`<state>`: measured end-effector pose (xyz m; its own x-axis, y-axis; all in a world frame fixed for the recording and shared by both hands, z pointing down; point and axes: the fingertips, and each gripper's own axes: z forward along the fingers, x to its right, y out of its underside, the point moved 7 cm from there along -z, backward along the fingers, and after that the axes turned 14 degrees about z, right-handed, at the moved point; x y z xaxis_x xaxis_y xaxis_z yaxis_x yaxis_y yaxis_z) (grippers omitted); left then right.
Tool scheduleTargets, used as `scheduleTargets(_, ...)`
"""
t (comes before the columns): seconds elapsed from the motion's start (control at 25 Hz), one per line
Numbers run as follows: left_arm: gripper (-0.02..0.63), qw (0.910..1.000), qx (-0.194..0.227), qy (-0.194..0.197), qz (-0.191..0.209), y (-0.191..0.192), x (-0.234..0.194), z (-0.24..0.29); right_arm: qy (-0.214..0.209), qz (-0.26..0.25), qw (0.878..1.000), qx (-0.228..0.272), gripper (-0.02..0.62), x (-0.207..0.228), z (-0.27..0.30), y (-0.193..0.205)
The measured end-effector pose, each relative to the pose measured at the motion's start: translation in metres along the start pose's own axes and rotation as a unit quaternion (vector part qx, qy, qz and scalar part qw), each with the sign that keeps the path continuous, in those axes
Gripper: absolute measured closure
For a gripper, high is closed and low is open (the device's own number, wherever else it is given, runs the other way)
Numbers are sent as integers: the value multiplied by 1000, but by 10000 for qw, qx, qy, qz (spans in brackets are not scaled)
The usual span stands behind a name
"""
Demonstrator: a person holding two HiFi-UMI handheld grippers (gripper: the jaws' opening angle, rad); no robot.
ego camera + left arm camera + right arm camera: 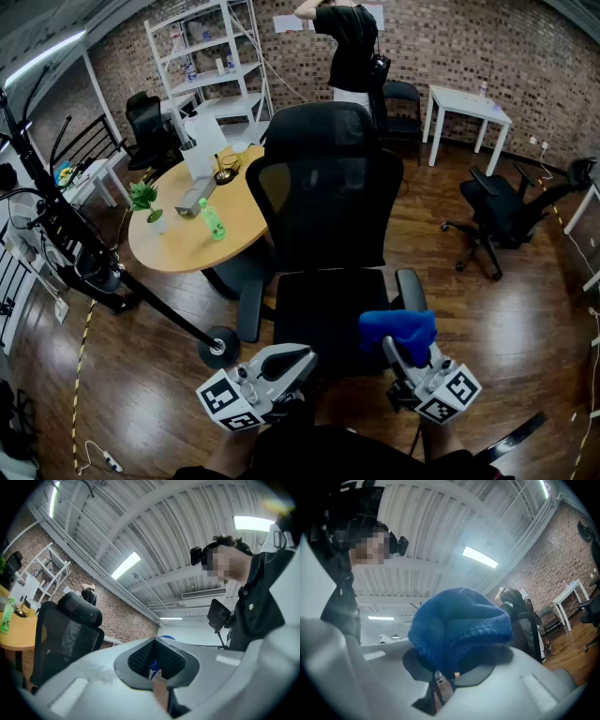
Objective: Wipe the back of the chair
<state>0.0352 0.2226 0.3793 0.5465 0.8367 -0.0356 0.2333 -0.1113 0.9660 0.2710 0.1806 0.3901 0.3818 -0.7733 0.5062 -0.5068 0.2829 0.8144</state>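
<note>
A black office chair stands in the middle of the head view, its mesh back [323, 202] and headrest [319, 127] upright and its seat [323, 314] turned toward me. My right gripper [398, 349] hovers over the seat's right front corner, shut on a bunched blue cloth [398, 328]. My left gripper [302, 357] is shut and holds nothing, low at the seat's left front. Both point toward the back without touching it. In the right gripper view the cloth [459, 625] bulges over the jaws. The left gripper view shows the chair [65, 634] at left.
A round wooden table [178, 239] with a green bottle [212, 219] and a small plant [145, 199] stands left of the chair. A wheeled stand [217, 347] reaches in from the left. Another black chair [502, 211], a white table [469, 103] and a standing person [352, 47] lie beyond.
</note>
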Motion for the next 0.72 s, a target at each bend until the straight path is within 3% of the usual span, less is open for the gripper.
scheduleTargets(0.24,601,9997,222,43,115,-5,-83,-17,-44,-280,9995,-148,543,22,107,-2)
scheduleTargets(0.48,601,9979,634,95,-49,-15,-185,-35,419,-388,9981,-231,543,61,213,-19)
scheduleTargets(0.72,601,9969,742,-78,-235,-13,-248,-52,1245,-595,9895,-436,543,129,257,-36)
